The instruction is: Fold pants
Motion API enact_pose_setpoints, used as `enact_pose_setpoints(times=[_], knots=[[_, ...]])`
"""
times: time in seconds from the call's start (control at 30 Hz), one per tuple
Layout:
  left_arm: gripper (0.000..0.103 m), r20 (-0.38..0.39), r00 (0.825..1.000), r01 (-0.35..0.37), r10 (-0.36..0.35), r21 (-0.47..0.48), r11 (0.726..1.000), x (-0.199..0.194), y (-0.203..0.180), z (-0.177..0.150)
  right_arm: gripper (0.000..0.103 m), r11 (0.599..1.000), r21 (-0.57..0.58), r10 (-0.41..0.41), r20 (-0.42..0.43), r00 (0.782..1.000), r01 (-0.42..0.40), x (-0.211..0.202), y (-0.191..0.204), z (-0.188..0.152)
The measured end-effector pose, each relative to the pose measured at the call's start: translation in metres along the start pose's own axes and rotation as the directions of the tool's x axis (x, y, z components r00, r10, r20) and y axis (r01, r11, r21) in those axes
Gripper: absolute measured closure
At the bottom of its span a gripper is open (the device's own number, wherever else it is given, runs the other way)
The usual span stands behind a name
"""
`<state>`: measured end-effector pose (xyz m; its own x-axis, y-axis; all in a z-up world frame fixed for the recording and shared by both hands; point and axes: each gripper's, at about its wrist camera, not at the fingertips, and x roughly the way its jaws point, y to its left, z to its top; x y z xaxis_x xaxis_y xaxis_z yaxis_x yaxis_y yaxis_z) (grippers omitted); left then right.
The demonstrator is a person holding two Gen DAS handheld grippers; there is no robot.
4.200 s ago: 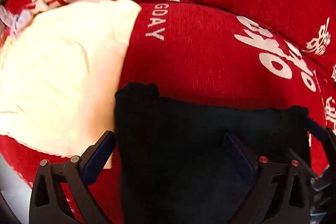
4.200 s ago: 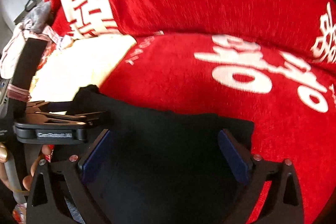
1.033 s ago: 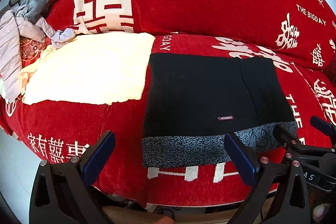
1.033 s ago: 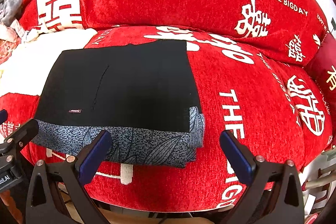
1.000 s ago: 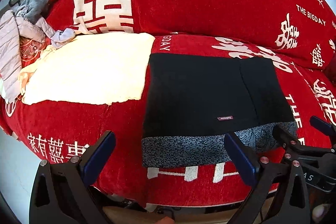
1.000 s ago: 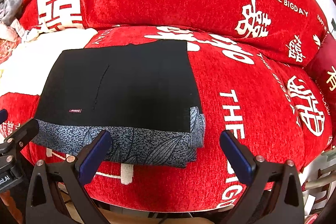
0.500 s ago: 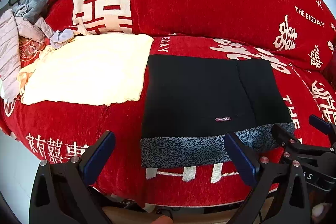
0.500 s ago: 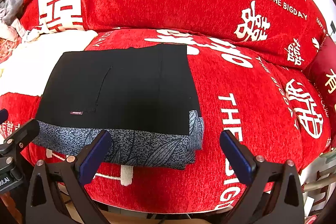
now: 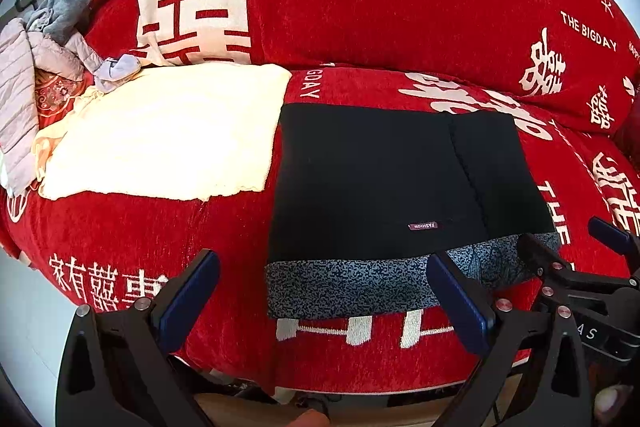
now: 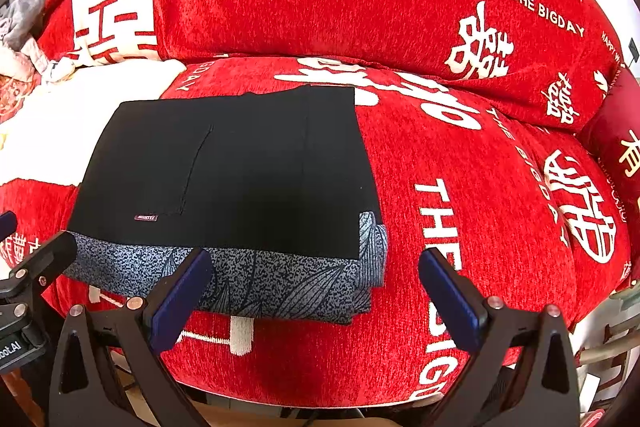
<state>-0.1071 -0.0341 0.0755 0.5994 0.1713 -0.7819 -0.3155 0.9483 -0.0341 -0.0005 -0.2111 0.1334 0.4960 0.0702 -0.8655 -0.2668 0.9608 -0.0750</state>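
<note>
Red sofa cover [image 9: 120,227] with white lettering fills both views. On its seat lie the folded black pants [image 9: 380,179], stacked on a grey patterned garment [image 10: 280,283], beside a cream cloth [image 9: 160,135]. Left gripper [image 9: 320,291] and right gripper [image 10: 312,291] hover before the pants, jaws apart, empty.

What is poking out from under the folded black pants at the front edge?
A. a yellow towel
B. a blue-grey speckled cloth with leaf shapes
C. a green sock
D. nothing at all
B: a blue-grey speckled cloth with faint leaf outlines sticks out along the near edge beneath the black pants on the red sofa cover.
</note>
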Motion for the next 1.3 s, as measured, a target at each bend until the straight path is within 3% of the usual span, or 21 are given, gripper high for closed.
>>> enact_pose_setpoints(times=[1.3], knots=[[0.0,-0.009,1.0,0.022,-0.022,0.009,1.0,-0.0001,-0.0022,0.0003,0.0,1.0,0.001,0.004,-0.006,1.0,-0.004,0.0009,0.0078,-0.001]])
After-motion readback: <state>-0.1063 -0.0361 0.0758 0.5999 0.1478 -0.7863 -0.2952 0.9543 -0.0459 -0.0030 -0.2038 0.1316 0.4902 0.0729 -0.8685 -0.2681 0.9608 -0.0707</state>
